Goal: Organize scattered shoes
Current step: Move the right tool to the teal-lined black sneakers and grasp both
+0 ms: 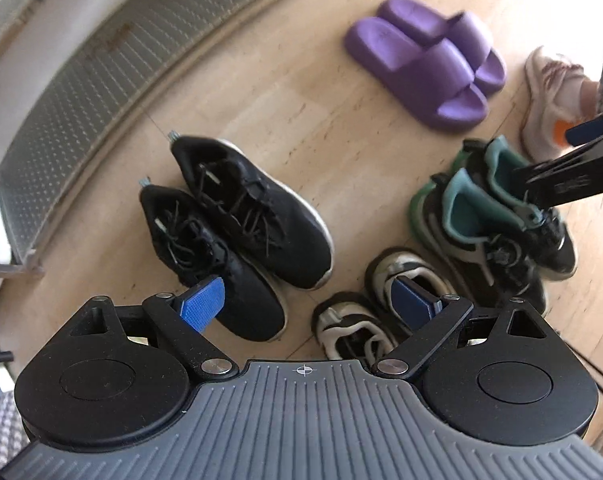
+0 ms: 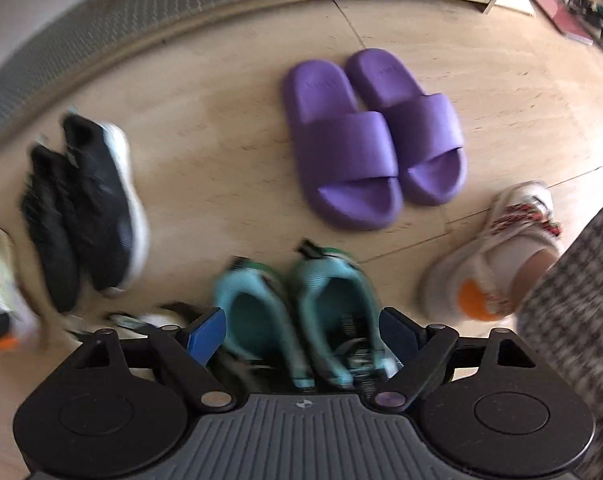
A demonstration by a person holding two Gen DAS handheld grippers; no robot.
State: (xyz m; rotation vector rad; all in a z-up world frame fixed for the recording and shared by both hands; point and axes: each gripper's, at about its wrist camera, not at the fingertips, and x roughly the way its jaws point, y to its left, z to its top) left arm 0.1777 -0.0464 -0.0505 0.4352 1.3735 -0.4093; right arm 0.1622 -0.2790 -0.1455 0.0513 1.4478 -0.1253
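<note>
The pale wooden floor (image 1: 269,92) carries paired shoes. Black sneakers (image 1: 237,224) lie beyond the left finger; purple slides (image 1: 425,60) farther ahead. Green sneakers (image 2: 297,320) sit between the right fingers.

Purple slides (image 2: 373,136), black sneakers with white soles (image 1: 237,228), teal-lined green and black sneakers (image 2: 301,320), white and black shoes (image 1: 377,308), beige wood-grain floor (image 1: 293,112), grey studded mat (image 1: 101,64), blue tool pads (image 1: 203,298)

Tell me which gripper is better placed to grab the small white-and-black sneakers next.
Left. The left gripper hangs open right above the white-and-black sneakers, one pad already over a shoe. The right gripper is open over the teal-lined pair instead.
</note>
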